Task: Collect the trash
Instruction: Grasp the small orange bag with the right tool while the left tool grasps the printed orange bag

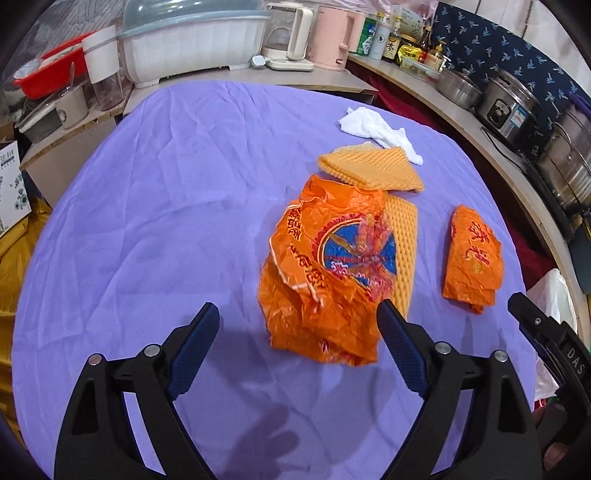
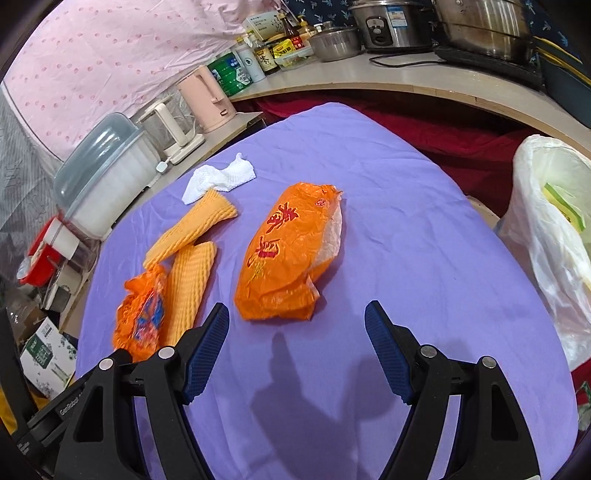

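On the purple cloth (image 1: 166, 221) lies a big crumpled orange bag (image 1: 325, 266) with a blue round print. My left gripper (image 1: 297, 306) hangs open over its near end, and the right finger overlaps the bag's edge. A smaller orange wrapper (image 2: 288, 251) lies just ahead of my right gripper (image 2: 297, 305), which is open with nothing held. Two yellow foam net sleeves (image 2: 192, 229) lie beside the big bag (image 2: 140, 317), one partly under it. A crumpled white paper towel (image 2: 221, 177) sits behind them.
A white plastic bin bag (image 2: 554, 236) stands open off the table's right edge. The counter behind carries steel pots (image 2: 480, 26), a rice cooker (image 2: 388, 22), bottles, a pink kettle (image 2: 207, 99) and a covered dish rack (image 2: 107, 173).
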